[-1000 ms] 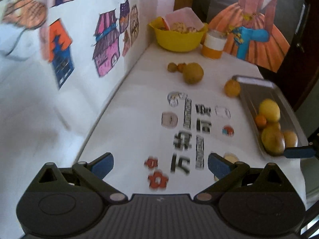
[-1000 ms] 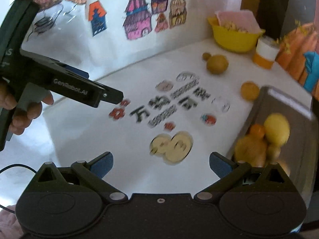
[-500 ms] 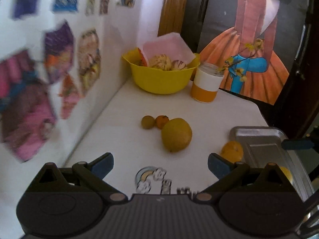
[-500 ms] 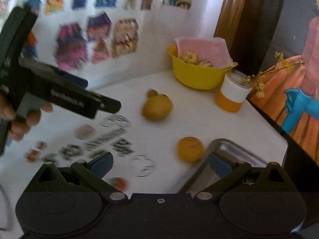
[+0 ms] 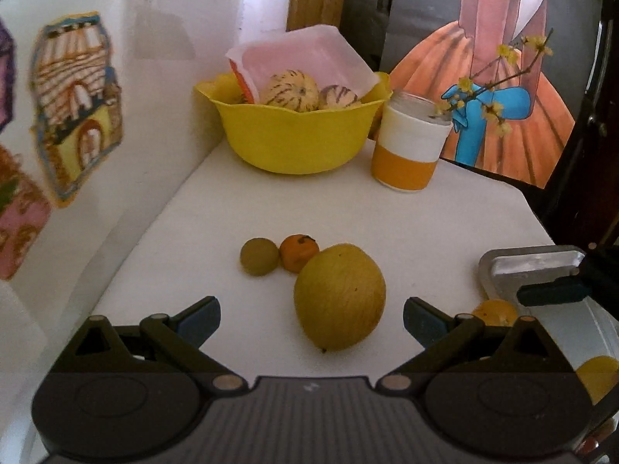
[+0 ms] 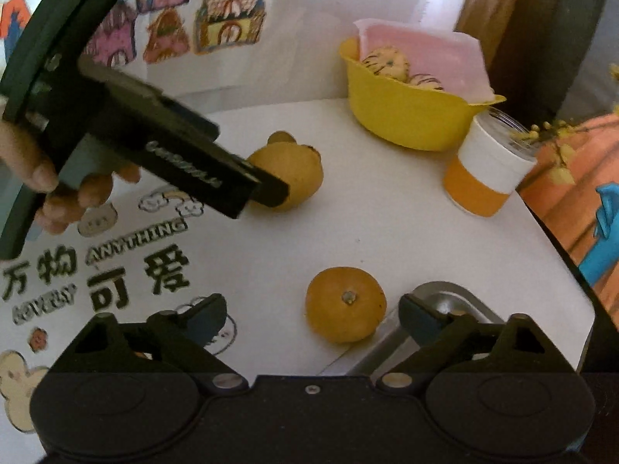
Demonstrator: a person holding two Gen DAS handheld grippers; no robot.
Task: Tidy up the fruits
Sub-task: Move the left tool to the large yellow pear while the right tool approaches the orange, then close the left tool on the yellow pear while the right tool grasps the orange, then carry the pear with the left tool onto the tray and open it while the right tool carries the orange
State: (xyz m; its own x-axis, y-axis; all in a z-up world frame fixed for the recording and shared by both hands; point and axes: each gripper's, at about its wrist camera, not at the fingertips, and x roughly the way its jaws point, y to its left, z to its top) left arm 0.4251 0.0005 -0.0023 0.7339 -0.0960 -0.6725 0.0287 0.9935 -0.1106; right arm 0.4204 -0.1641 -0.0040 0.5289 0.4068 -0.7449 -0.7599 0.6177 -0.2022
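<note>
In the left wrist view, coloured house drawings (image 5: 75, 104) are seen on the wall at the left of the frame. Below, the left gripper (image 5: 311, 319) is held wide open and nothing is gripped; the large yellow fruit (image 5: 339, 296) lies on the white table (image 5: 445, 232) between its fingers, in the lower centre. Just left above it, a small green fruit (image 5: 259, 256) and a small orange (image 5: 299, 252) are placed, touching each other. At the upper centre a yellow bowl (image 5: 294, 135) with striped fruits is found, and beside it to the right a white and orange cup (image 5: 408, 150). A metal tray (image 5: 530, 266) is at the right edge.

In the right wrist view, the right gripper (image 6: 311, 319) is also opened wide and empty. An orange fruit (image 6: 345, 304) is located between its fingers, next to the tray corner.
</note>
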